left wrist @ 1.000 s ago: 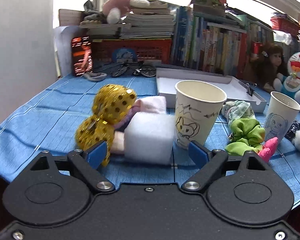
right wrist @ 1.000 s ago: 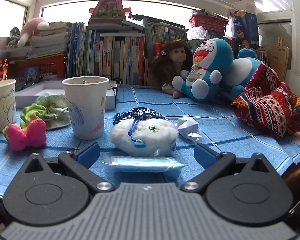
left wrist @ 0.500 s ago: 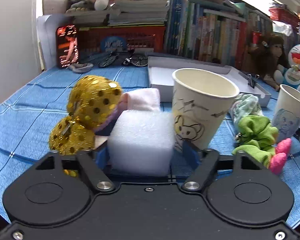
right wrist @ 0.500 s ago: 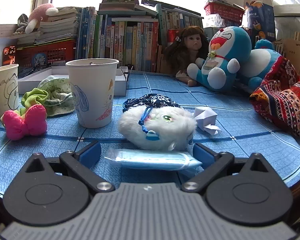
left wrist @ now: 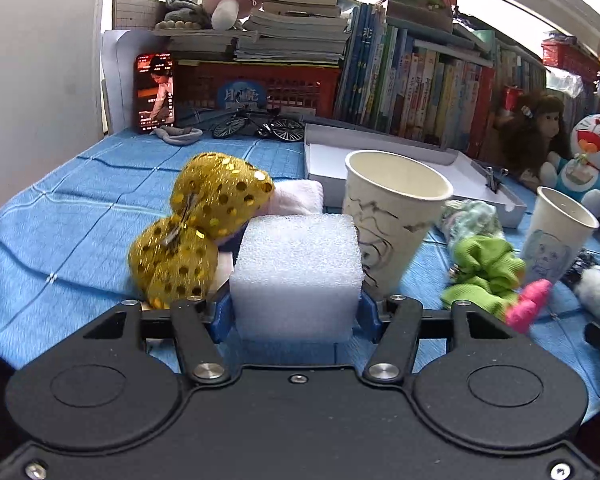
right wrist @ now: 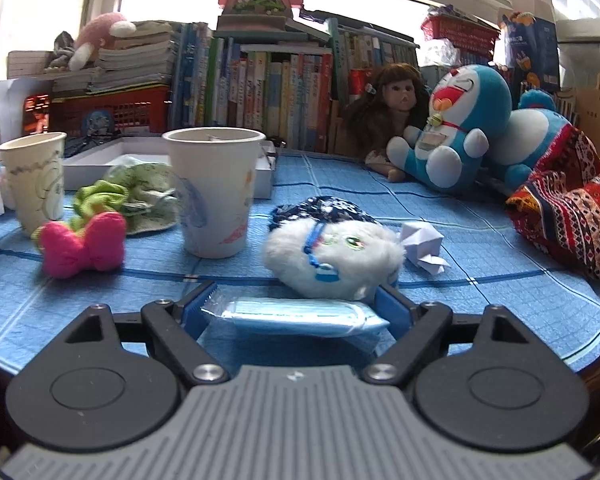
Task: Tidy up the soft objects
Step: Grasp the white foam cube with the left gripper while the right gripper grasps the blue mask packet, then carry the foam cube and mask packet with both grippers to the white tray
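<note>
Left tongs [left wrist: 296, 312] clamped on white foam cube [left wrist: 296, 272], blue pads pressed to its left and right faces, cube squarely between them. Right tongs [right wrist: 296, 312] closed on sealed pale blue face-mask packet [right wrist: 296, 316], long axis running left to right, ends against each pad. Just beyond the cube: gold sequinned bow [left wrist: 200, 228] at left, tilted doodled paper cup [left wrist: 392, 216] at right, nothing visible inside. Just past the packet: fluffy white plush toy [right wrist: 336, 256] on blue-clothed bench [right wrist: 480, 280]; farther left, upright paper cup [right wrist: 216, 188], contents hidden.

A label on the red crate [left wrist: 260, 84] reads "月亮".
</note>
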{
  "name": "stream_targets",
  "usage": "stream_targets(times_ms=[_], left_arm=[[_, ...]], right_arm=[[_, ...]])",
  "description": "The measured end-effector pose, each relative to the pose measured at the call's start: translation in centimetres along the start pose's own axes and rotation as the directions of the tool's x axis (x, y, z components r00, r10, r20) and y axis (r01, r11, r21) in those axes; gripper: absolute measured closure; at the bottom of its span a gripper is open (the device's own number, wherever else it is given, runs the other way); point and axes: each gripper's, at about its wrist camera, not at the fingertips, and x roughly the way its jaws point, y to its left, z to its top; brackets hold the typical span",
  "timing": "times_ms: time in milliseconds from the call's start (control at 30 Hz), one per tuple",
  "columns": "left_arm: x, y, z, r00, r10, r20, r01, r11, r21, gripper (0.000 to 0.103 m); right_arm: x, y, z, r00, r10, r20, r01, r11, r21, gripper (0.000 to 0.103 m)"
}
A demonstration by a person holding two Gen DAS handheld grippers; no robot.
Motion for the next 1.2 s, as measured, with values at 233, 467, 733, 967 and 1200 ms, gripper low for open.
stream_targets(times_ms=[233,467,733,967,1200], left_arm=[[-2.4,-0.8,-0.2,0.999,-0.033,0.013,0.033,0.999,0.025,0.046],[-4.4,-1.9,2.2,0.992,-0.102,0.073,0.098,0.994,0.056,0.046],[-4.6,-3.6,5.8,0.981,-0.162,0.109,0.15,0.983,0.106,0.046],[-4.0,-4.6,9.5,0.97,-0.209,0.121,0.195,0.974,0.118,0.046],[-2.3,-4.8,13.9,0.966,-0.243,0.091,0.235,0.968,0.088,0.046]], right_arm=[[-1.2,1.2,0.9,0.998,0.052,0.027,-0.052,0.998,-0.028,0.018],[-1.3,1.4,3.0,0.995,0.09,0.049,-0.09,0.996,-0.006,0.018],[-0.4,0.5,6.7,0.992,0.11,0.058,-0.113,0.992,0.055,0.018],[-0.1,0.4,10.1,0.986,0.139,0.091,-0.143,0.989,0.047,0.018],[1.2,0.6,13.9,0.979,0.168,0.111,-0.173,0.984,0.031,0.018]])
